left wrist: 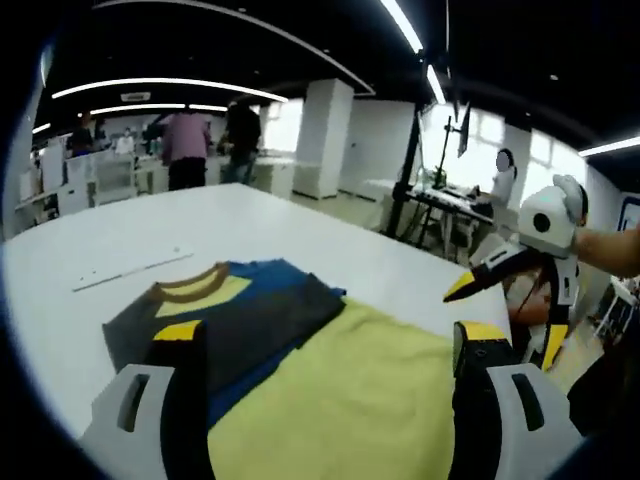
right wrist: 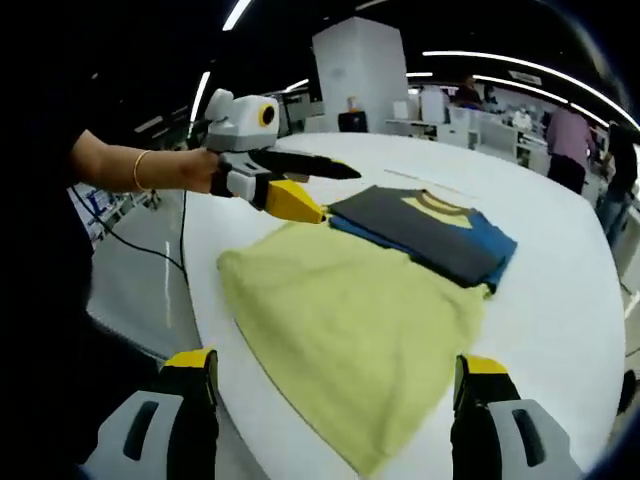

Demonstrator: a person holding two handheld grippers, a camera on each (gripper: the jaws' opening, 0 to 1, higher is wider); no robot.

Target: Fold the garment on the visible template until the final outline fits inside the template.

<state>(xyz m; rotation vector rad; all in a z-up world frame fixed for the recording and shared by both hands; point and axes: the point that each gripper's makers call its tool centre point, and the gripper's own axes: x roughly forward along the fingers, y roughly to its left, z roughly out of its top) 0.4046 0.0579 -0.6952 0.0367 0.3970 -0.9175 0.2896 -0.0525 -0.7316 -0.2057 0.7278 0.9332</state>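
White counter in a big open-plan room carries your work. The garment, a dark grey and blue shirt with a yellow collar band, lies folded small, with a loose yellow cloth overlapping its near side and spreading toward the counter's near edge. Whether that yellow spread is the template or more fabric, you cannot tell from here. A pale strip lies on the counter beyond the collar, well apart from the shirt.

Your left gripper hovers low over the yellow cloth with its jaws spread wide and nothing between them; in the right gripper view the same left gripper hangs above the far corner of the yellow cloth, close to the shirt's edge. Your right gripper is also spread wide and empty, above the cloth's near end.

Watch the near edge: the yellow cloth already lies close to the counter's rim, so a pull toward you could drag it over and out of the workspace. A pinch at the overlap could catch both layers and undo the folded shirt. Lifting one corner alone would likely skew the outline.

People stand among desks far behind.
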